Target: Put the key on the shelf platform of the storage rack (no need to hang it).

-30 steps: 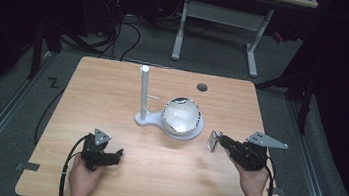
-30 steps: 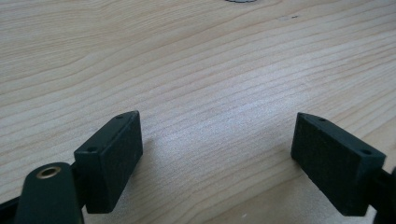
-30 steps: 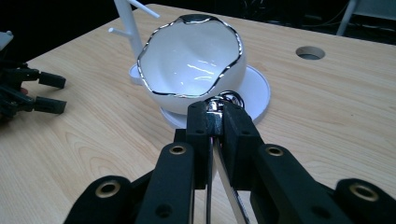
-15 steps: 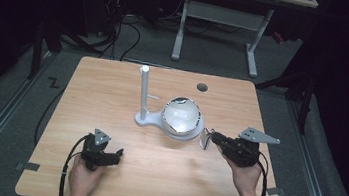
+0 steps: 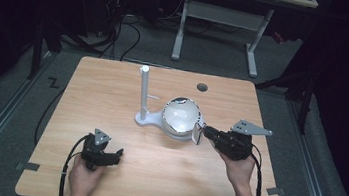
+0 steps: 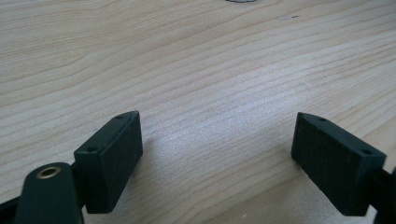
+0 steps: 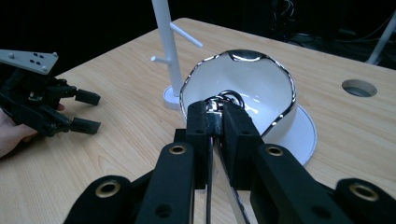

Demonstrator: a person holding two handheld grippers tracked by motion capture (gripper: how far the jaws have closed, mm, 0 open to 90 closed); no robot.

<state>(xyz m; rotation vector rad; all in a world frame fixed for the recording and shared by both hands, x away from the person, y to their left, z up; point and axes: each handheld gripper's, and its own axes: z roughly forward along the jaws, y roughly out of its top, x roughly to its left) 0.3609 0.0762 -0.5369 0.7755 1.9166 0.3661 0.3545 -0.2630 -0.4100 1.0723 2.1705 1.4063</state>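
The right gripper (image 5: 202, 133) is clamped on a thin shiny piece (image 7: 216, 108), jaws nearly together, at the near rim of the white bowl (image 5: 182, 115). The bowl sits on its saucer (image 7: 303, 135), just beside a white peg stand (image 5: 143, 94). The left gripper (image 6: 217, 158) rests well apart from the bowl, jaws wide with nothing between them. The wooden table (image 5: 113, 85) has a round hole (image 5: 202, 87) beyond the bowl; dark floor, cables and a white desk frame (image 5: 219, 28) lie behind.

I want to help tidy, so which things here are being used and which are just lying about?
In use:
right gripper
small shiny thing pinched in it
white bowl

Lying about:
white peg stand
left gripper, open
table
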